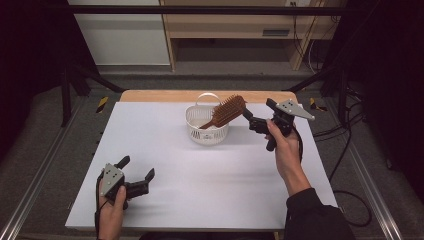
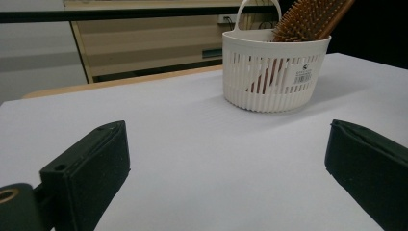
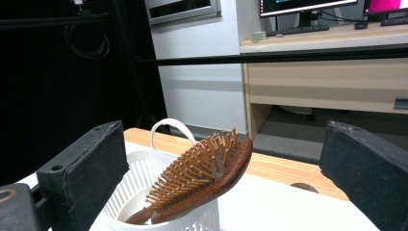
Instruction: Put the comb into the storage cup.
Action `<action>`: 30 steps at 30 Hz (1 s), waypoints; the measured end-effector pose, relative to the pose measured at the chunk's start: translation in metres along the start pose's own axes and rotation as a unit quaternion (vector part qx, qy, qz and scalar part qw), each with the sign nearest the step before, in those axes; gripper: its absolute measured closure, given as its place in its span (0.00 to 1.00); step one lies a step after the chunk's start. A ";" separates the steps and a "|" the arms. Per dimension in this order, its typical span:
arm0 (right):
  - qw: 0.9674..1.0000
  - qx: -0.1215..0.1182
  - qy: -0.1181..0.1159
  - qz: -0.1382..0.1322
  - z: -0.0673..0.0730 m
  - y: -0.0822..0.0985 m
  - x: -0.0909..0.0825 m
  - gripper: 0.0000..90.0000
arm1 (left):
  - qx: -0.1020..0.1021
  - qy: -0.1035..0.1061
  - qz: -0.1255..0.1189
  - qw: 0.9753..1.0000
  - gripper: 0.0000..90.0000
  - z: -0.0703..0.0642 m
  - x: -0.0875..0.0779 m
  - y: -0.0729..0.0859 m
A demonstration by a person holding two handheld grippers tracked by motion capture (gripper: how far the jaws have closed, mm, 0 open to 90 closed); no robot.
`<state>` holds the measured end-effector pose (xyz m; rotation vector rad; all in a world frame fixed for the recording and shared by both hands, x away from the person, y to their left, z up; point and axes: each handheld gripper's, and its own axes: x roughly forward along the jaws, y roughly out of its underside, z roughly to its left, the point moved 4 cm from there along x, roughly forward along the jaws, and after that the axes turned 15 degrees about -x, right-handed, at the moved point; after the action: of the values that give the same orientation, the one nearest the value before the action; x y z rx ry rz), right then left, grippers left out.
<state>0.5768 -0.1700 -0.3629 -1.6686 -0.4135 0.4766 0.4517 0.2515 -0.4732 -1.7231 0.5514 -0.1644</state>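
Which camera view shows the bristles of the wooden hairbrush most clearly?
The right gripper view: the hairbrush is close, its bristles face the camera, handle down in the white basket. The high view shows it small and leaning over the rim. The left gripper view crops its head at the top edge.

Glossy wooden hairbrush (image 3: 207,175) in a white slatted plastic basket (image 2: 274,72); matt white tabletop (image 1: 200,170).

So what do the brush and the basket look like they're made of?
The brush looks like wood: reddish-brown body with a slight sheen, and matching peg-like bristles that may be wood or bamboo. The basket looks like moulded plastic: matte off-white, with thin vertical slats, a loop handle and a barcode sticker on its wall.
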 end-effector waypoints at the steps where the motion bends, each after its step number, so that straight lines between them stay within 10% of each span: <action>1: 1.000 -0.001 -0.003 -0.001 0.000 -0.001 -0.002 0.03 | 0.000 -0.001 0.000 1.000 0.02 0.001 -0.001 0.000; 30: 1.000 0.002 0.012 -0.018 -0.026 0.026 -0.062 0.03 | -0.010 -0.018 -0.008 1.000 0.02 0.014 -0.011 -0.002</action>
<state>0.5387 -0.2281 -0.3802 -1.6587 -0.4247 0.4308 0.4479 0.2689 -0.4719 -1.7464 0.5135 -0.1399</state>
